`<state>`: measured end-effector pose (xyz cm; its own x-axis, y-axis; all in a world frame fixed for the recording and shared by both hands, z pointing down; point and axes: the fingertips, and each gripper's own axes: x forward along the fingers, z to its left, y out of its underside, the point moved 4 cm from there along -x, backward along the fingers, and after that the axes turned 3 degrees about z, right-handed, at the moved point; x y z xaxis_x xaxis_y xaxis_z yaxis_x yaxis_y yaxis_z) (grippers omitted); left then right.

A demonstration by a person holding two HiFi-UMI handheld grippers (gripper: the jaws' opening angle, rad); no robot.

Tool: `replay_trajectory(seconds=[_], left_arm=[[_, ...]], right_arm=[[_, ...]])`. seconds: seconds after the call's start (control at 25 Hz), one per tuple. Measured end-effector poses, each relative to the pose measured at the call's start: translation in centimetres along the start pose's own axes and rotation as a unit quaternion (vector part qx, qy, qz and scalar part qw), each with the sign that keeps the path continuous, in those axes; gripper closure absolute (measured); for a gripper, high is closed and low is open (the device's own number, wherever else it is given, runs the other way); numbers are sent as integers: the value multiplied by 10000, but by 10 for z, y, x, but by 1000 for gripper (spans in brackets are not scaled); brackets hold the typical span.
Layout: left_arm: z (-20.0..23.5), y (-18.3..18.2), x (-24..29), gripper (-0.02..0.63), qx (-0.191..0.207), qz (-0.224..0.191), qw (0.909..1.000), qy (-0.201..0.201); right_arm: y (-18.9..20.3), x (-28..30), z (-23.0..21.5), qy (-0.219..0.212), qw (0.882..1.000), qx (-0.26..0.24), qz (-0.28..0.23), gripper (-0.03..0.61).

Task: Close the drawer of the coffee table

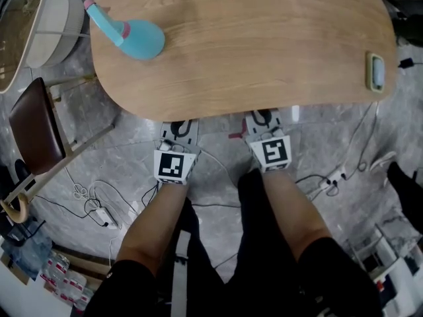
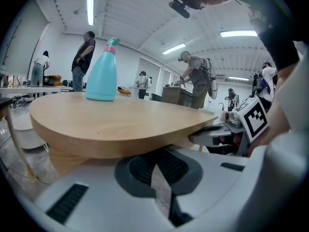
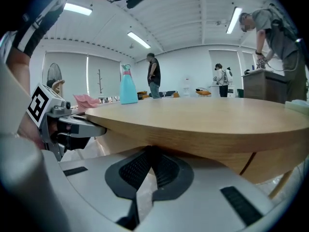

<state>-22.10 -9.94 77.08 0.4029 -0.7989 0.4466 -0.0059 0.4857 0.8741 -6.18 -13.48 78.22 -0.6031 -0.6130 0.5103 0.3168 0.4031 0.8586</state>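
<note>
**Push it square, both sides together**

Seeing the drawer front (image 3: 118, 141) just under the tabletop's (image 1: 251, 51) near edge, probably almost in. Got left gripper (image 2: 155, 162) and right gripper (image 3: 150, 162) pinched shut, empty, tips tucked beneath that edge. Push level and evenly, no skewing

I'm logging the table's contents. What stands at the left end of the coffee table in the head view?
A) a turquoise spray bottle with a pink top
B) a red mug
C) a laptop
A: a turquoise spray bottle stands upright on the coffee table.
</note>
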Motion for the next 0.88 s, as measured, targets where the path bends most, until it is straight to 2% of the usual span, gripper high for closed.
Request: replay_trajectory(seconds=[0.16,0.28,0.6,0.76,0.88], left_arm=[[-3,1,3,607,116,-7,9999,51],[-4,2,3,607,169,22,9999,22],[-38,17,-31,607,209,539,9981,228],[-58,-1,-51,607,447,640,9961,410],[-75,-32,-69,607,423,554,9961,546]], right_arm=[[1,3,5,-103,9999,-42,40,569],[-6,0,8,-108,9998,0,-137,568],[-12,-46,42,-324,9993,194,43,568],[-30,-80,55,-430,9988,215,36,568],[-51,-110,60,-515,9985,169,28,568]])
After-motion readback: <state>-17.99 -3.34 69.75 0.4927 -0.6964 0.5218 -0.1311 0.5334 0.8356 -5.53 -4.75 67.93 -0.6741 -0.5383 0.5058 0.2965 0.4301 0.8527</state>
